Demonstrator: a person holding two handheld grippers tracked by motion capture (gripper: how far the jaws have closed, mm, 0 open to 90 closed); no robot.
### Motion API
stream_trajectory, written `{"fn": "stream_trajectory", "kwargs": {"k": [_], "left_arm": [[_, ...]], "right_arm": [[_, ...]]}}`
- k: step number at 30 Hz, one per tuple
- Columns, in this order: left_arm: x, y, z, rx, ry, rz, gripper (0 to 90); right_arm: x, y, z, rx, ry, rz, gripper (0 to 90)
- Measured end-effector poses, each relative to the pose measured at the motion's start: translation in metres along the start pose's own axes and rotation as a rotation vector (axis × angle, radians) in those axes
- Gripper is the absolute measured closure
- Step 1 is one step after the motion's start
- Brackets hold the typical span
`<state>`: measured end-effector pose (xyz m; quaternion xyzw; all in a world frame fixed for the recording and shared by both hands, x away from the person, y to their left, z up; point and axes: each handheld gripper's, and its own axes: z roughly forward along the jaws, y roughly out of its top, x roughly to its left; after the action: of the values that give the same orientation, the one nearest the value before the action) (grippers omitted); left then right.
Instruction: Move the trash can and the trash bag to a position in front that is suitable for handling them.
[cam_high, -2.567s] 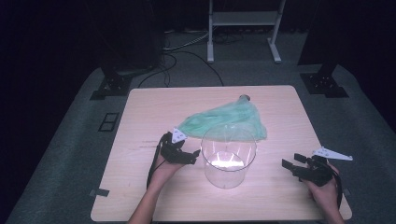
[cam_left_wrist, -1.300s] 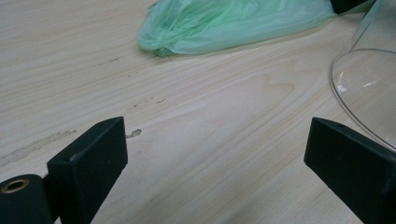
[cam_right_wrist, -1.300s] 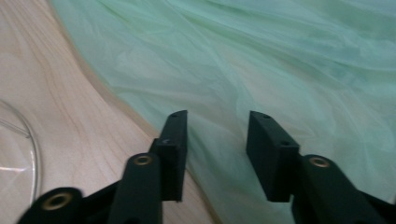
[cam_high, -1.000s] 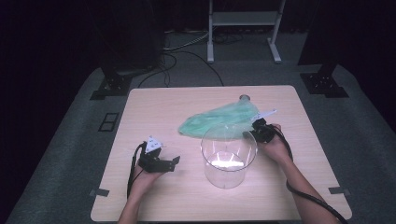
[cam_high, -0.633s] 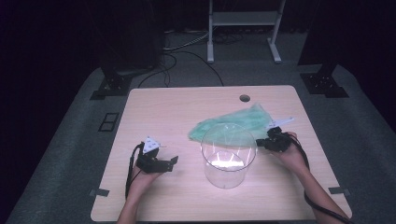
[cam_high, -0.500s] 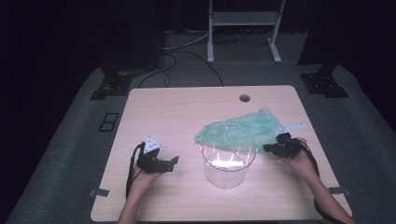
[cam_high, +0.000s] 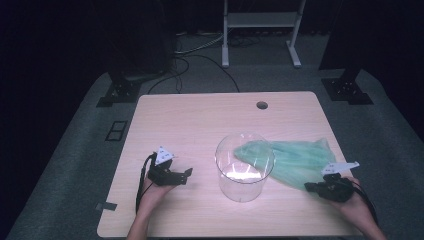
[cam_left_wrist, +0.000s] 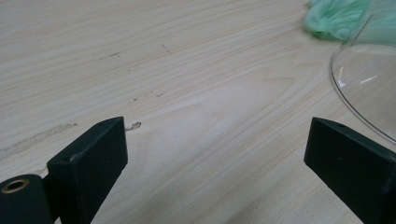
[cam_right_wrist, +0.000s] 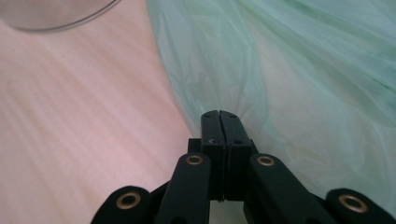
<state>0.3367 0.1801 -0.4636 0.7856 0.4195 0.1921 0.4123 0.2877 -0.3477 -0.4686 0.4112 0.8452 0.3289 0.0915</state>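
Observation:
A thin pale green plastic bag (cam_high: 295, 160) lies spread on the wooden table (cam_high: 200, 120), just right of a clear round container (cam_high: 245, 167). My right gripper (cam_high: 309, 187) is near the table's front right edge, with its jaws pressed together on the bag's near edge. In the right gripper view the shut gripper (cam_right_wrist: 219, 116) has the green film (cam_right_wrist: 317, 84) bunching at its tip. My left gripper (cam_high: 187, 173) rests left of the container, open and holding nothing. The left gripper view has its jaws (cam_left_wrist: 215, 154) wide apart over bare wood, with the container's rim (cam_left_wrist: 364, 70) on the right.
A small round cable hole (cam_high: 261, 105) sits near the table's far edge. Beyond the table are a white stand (cam_high: 260, 20), black stand bases (cam_high: 120, 92) and cables on the grey floor. The container's rim (cam_right_wrist: 56, 11) curves across the top left of the right gripper view.
My right gripper has moved right and toward the table's front edge, dragging the green bag from behind the container to its right side. The left hand has stayed still.

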Motion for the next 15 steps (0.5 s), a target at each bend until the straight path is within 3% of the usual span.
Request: {"fn": "stream_trajectory", "kwargs": {"k": [4, 8, 11, 15], "left_arm": [[-0.002, 0.001, 0.000, -0.002, -0.003, 0.008, 4.7], [-0.003, 0.002, 0.000, -0.002, -0.005, 0.016, 4.7], [-0.004, 0.002, 0.001, -0.001, -0.008, 0.016, 4.7], [-0.005, 0.002, 0.001, 0.000, -0.012, 0.030, 4.7]], "right_arm": [[0.005, -0.021, -0.017, 0.020, 0.003, 0.022, 89.2], [0.008, -0.034, -0.034, 0.029, 0.028, 0.022, 80.8], [0.007, -0.032, -0.041, 0.021, 0.031, -0.001, 67.8], [-0.002, -0.012, -0.038, -0.003, 0.024, -0.076, 48.1]]}}
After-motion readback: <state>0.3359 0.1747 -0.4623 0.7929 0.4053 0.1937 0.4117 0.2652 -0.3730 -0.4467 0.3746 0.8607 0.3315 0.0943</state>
